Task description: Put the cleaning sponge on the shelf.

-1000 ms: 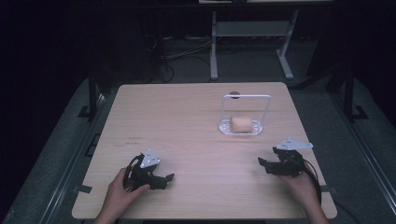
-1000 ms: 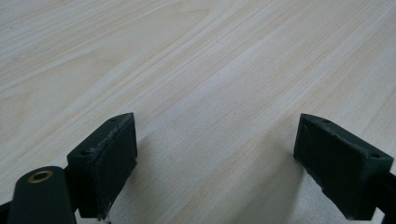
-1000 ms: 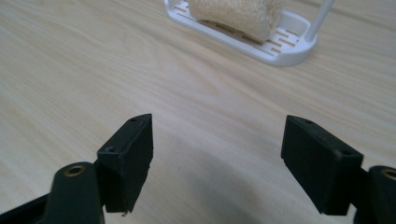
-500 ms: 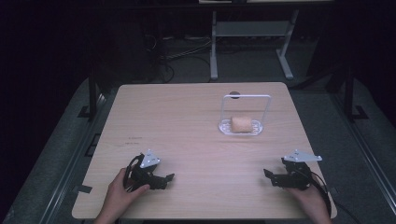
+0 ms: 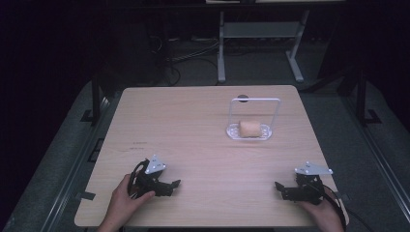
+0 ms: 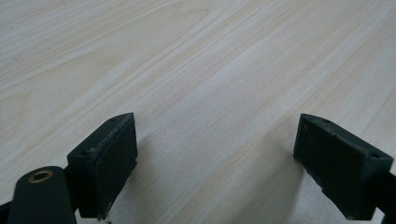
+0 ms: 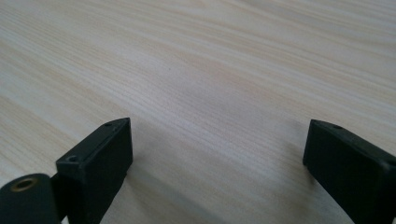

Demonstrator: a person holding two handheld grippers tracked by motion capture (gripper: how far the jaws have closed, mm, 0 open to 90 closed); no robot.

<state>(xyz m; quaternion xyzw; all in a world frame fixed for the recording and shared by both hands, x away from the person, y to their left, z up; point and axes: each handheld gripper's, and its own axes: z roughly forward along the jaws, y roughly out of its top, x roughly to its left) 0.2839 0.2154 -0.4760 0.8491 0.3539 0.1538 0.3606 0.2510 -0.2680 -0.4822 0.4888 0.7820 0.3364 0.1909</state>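
Right hand-held gripper withdrawn nearer, jaws just opened (empty), low over table

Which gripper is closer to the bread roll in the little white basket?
Right. The right gripper sits near the table's front edge, just right of the bread roll; the left gripper is farther off toward the front left.

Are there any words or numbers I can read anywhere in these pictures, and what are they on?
No readable text anywhere.
Table: a small dark mark near its left side might be print, but it is too small and blurred to read.
White wire basket and the bread roll in it: no label.
Left tongs and right tongs: plain black, no writing; the grey plates on top are blank.
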